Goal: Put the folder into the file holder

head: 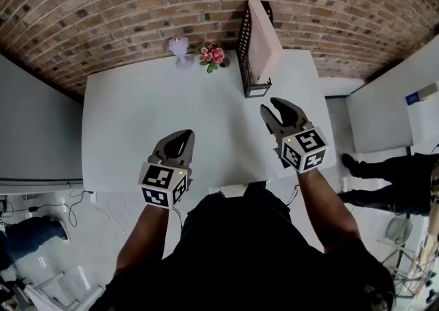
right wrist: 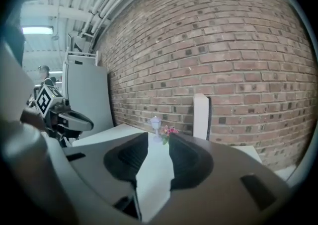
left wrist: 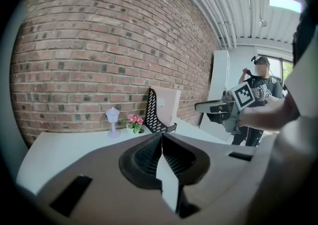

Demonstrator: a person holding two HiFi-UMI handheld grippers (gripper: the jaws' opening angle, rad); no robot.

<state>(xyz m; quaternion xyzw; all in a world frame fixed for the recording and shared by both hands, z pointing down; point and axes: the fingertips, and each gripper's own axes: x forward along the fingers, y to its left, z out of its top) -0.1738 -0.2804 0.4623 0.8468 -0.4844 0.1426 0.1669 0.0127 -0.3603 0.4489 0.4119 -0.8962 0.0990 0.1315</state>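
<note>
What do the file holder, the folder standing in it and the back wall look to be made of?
File holder: probably metal or hard plastic, matte black; its side is a thin sheet perforated with regular holes.
Folder: likely card or paperboard, pale beige, flat and matte with no glare.
Wall: brick, rough reddish-brown blocks with paler mortar joints.

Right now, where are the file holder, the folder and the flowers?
file holder (head: pixel 244 49), head view, its black perforated side wall.
folder (head: pixel 263 38), head view, its pale broad face inside the holder.
flowers (head: pixel 212 55), head view, the pink blooms.
</note>
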